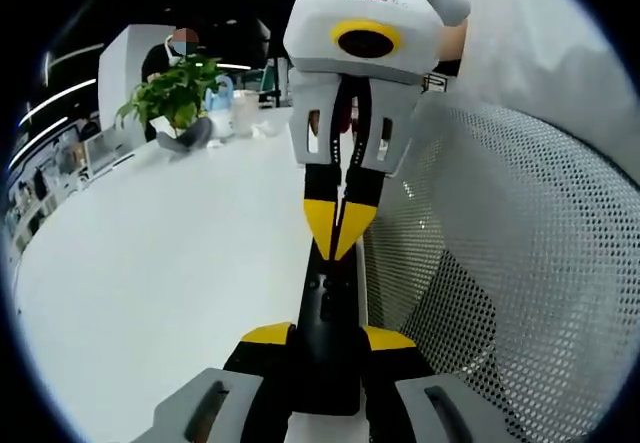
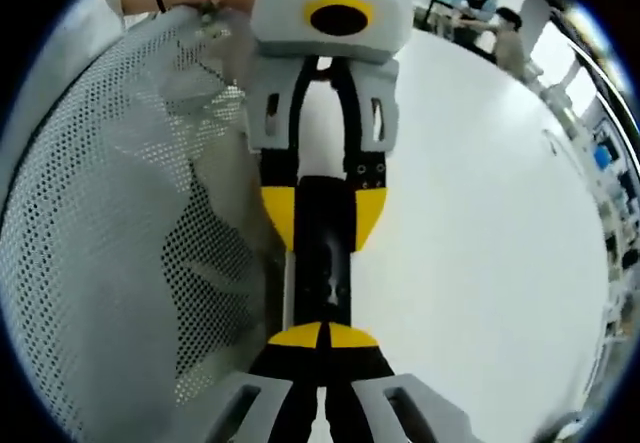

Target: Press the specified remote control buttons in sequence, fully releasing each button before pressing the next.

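The left hand-held gripper (image 1: 325,338) clamped a slim black plastic remote control (image 1: 330,308); the right hand-held gripper (image 2: 322,336), jaws together, apparently touched its far end, above the white desk (image 1: 160,263).

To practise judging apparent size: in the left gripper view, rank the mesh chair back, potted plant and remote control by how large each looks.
1. Mesh chair back
2. Remote control
3. Potted plant, farther away, so its real size is unsure.
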